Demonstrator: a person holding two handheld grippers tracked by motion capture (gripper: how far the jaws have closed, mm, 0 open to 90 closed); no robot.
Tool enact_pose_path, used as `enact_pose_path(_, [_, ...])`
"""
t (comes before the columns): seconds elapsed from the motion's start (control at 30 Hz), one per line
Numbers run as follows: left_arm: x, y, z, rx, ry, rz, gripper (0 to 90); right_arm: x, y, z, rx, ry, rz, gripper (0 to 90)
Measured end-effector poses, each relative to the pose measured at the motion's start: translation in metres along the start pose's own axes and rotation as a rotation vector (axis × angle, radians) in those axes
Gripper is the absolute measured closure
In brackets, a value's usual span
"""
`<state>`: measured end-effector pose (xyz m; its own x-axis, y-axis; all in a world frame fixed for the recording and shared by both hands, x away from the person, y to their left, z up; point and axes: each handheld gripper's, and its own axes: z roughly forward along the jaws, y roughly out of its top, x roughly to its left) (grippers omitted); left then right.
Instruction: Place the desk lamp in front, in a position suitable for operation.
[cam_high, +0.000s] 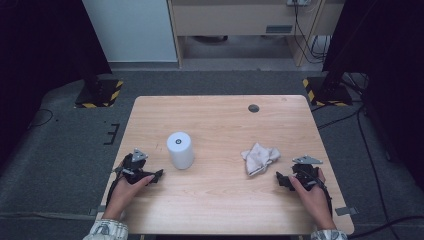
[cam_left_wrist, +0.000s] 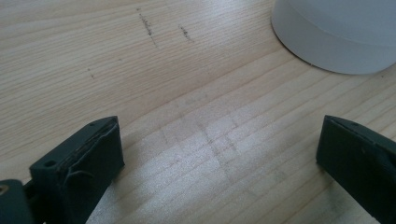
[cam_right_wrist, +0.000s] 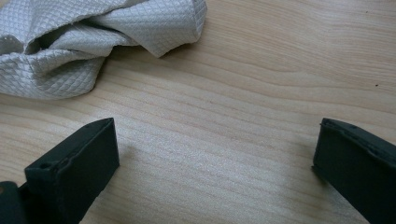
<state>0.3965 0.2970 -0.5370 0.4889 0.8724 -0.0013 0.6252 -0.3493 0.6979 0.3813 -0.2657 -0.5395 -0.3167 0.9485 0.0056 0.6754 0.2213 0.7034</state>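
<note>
White roll (cam_high: 180, 149) standing upright left of the tabletop's (cam_high: 220, 200) middle, crumpled cloth (cam_high: 259, 157) lying right of middle, well apart. Left gripper (cam_high: 157, 175) parked near the left edge, just beside the roll, fingers (cam_left_wrist: 88, 158) spread wide, holding nothing. Right gripper (cam_high: 281, 180) near the right edge, close to the cloth, fingers (cam_right_wrist: 79, 163) wide open too, gripping nothing, just bare wood between.
</note>
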Motion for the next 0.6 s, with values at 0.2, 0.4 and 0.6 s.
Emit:
enact_pose_path(0.2, [0.0000,-0.0001,-0.0001,0.000,0.000,0.000,0.0,0.0000,0.0000,0.0000,0.000,0.000,0.000,0.5])
enact_pose_path(0.4, [0.0001,-0.0001,-0.0012,0.005,-0.006,0.006,0.0,0.0002,-0.0002,-0.0002,-0.001,-0.002,-0.003,0.4])
enact_pose_path(0.6, [-0.0056,0.0051,-0.0079,-0.005,-0.016,0.028,3.2,0.0009,-0.0005,-0.0005,0.000,0.000,-0.002,0.5])
